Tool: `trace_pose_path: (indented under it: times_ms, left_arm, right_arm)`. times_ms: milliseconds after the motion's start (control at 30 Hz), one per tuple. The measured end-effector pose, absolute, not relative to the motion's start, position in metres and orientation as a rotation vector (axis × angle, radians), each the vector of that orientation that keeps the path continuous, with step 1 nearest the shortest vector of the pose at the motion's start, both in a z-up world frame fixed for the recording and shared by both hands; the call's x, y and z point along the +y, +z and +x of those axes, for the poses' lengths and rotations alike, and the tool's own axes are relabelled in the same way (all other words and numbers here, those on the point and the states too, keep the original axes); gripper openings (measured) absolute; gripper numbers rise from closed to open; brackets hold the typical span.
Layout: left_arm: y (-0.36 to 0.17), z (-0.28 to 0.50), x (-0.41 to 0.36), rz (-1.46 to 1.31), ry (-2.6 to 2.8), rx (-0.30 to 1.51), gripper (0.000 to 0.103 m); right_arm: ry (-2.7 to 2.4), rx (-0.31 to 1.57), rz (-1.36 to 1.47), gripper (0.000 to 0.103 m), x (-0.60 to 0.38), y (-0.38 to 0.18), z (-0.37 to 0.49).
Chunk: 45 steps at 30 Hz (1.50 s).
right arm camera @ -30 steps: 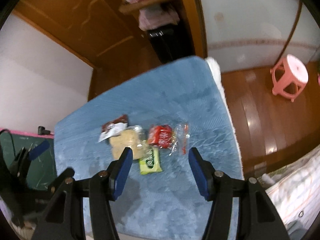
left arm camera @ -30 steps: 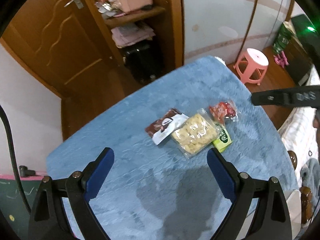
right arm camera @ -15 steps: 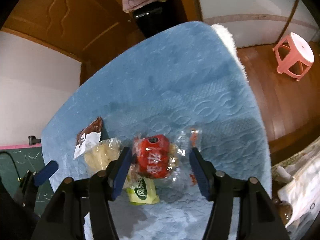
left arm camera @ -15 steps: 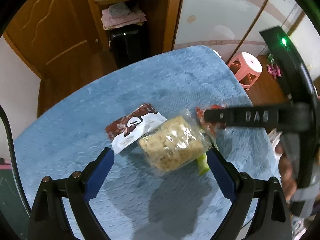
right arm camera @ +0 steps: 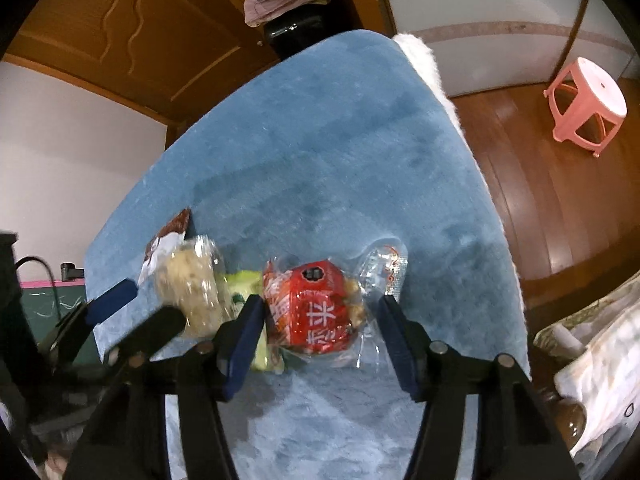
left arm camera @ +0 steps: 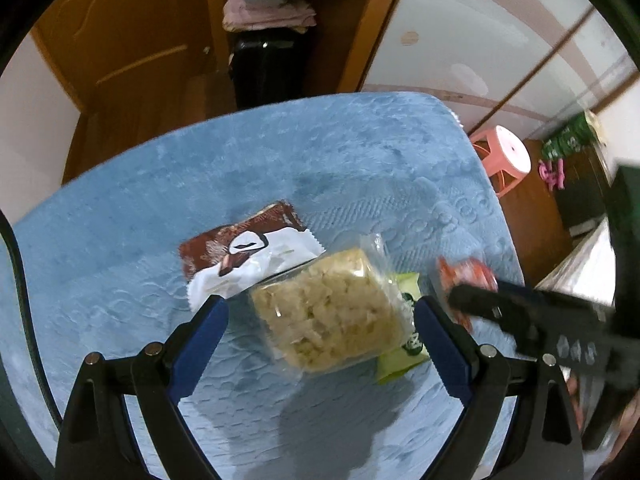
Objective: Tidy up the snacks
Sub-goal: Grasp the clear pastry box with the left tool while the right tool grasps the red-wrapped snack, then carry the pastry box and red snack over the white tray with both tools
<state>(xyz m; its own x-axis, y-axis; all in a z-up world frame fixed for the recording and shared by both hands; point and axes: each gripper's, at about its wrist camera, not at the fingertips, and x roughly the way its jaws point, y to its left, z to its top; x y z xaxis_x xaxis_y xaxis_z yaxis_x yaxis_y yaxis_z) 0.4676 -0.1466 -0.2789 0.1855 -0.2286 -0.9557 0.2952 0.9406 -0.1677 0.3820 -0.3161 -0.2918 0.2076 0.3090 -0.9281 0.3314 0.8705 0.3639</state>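
Observation:
Several snack packs lie together on a blue cloth-covered table (left arm camera: 320,152). A clear pack of pale puffed cake (left arm camera: 332,314) sits between the fingers of my open left gripper (left arm camera: 320,316). A brown and white wrapper (left arm camera: 248,258) lies to its left, a green pack (left arm camera: 404,344) is partly under it. A red pack in clear film (right arm camera: 320,312) sits between the fingers of my open right gripper (right arm camera: 320,316); it also shows in the left wrist view (left arm camera: 464,276). Neither gripper grips anything.
A pink stool (right arm camera: 586,100) stands on the wooden floor to the right of the table. A wooden wardrobe with folded cloth (left arm camera: 268,12) and a dark bag are behind the table. The table's right edge (right arm camera: 500,240) is close to the red pack.
Both grippers have moved down and closer to the snacks. The puffed cake pack now lies between the left fingers and the red pack between the right fingers.

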Motion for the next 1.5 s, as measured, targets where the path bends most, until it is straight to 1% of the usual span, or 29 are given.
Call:
trace_pose_path:
  times_ms: [133, 167, 200, 233, 300, 467, 733, 1033, 1100, 1300, 1500]
  left_arm:
    - [-0.294, 0.476, -0.149, 0.017, -0.308, 1.381, 0.093]
    - [-0.299, 0.477, -0.149, -0.002, -0.292, 1.399, 0.091]
    - [-0.303, 0.478, -0.148, -0.019, -0.289, 1.409, 0.086]
    - [-0.306, 0.478, -0.146, -0.065, -0.305, 1.42, 0.076]
    - [-0.307, 0.476, -0.141, -0.105, -0.295, 1.416, 0.075]
    - [-0.293, 0.458, -0.135, -0.071, -0.269, 1.399, 0.072]
    - [-0.208, 0.385, -0.118, 0.005, -0.343, 1.263, 0.072]
    - [-0.089, 0.296, -0.088, 0.23, -0.3, 0.912, 0.072]
    - [-0.073, 0.282, -0.083, 0.251, -0.288, 0.884, 0.072]
    - [-0.049, 0.224, -0.076, 0.22, -0.291, 0.905, 0.072]
    - [-0.054, 0.156, -0.075, 0.218, -0.287, 0.922, 0.072]
  right_arm:
    - [-0.021, 1.38, 0.533, 0.059, -0.316, -0.294, 0.377]
    - [-0.023, 1.377, 0.525, 0.059, -0.314, -0.293, 0.373]
    - [-0.025, 1.374, 0.522, 0.059, -0.312, -0.293, 0.373]
    - [-0.026, 1.369, 0.52, 0.058, -0.311, -0.292, 0.371]
    - [-0.034, 1.35, 0.511, 0.058, -0.309, -0.289, 0.365]
    - [-0.04, 1.306, 0.524, 0.057, -0.31, -0.276, 0.351]
    - [-0.005, 1.209, 0.526, 0.057, -0.302, -0.232, 0.316]
    - [0.104, 1.042, 0.453, 0.057, -0.276, -0.147, 0.242]
    - [0.114, 1.025, 0.425, 0.057, -0.271, -0.134, 0.228]
    - [0.173, 0.982, 0.386, 0.057, -0.254, -0.097, 0.177]
    - [0.209, 0.989, 0.273, 0.057, -0.229, -0.088, 0.133]
